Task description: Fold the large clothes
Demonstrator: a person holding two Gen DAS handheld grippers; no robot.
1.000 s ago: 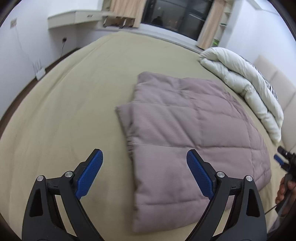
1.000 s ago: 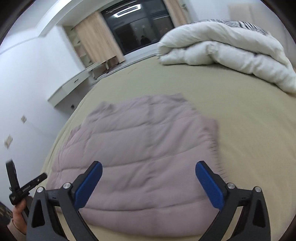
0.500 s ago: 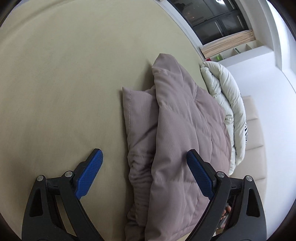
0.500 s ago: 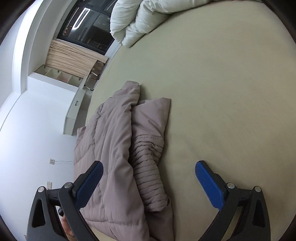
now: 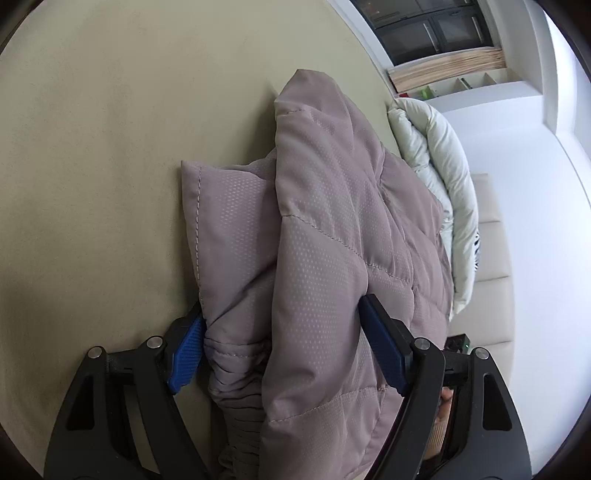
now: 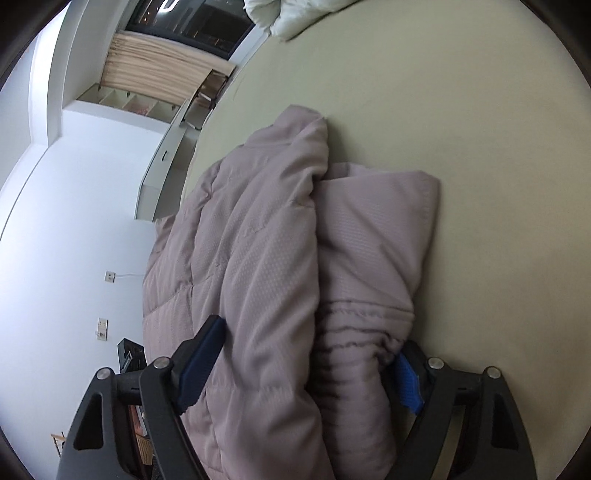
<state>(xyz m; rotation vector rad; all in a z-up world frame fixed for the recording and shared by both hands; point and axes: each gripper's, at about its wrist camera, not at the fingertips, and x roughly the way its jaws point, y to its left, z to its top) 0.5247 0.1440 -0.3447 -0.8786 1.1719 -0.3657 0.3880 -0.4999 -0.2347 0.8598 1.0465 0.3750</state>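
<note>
Both tools are down at the near end of the folded mauve puffer jacket point(image 5: 332, 229) on the bed point(image 5: 110, 147). Left tool point(image 5: 284, 354): jaws closing, with the jacket's thick edge and ribbed hem bunched between them; the blue pads point(image 5: 186, 350) sit right against the fabric on both sides, but I can't tell if they're pressing yet. Right tool point(image 6: 303, 369): jaws closing too, same story, with a padded fold and the ribbed cuff point(image 6: 354, 354) between the pads, the right pad tucked against the ribbing, the left pad at the edge of the upper layer. In the left wrist view the jacket runs away from me toward the far side, top layer humped over a flatter lower flap that sticks out to the left. White duvet point(image 5: 439, 155) is piled at the far right, just past the jacket. In the right wrist view the same duvet point(image 6: 295, 14) shows at the far edge, well apart from the jacket point(image 6: 258, 240). Part of a hand point(image 5: 445, 402) is visible behind the left tool's right finger.
</note>
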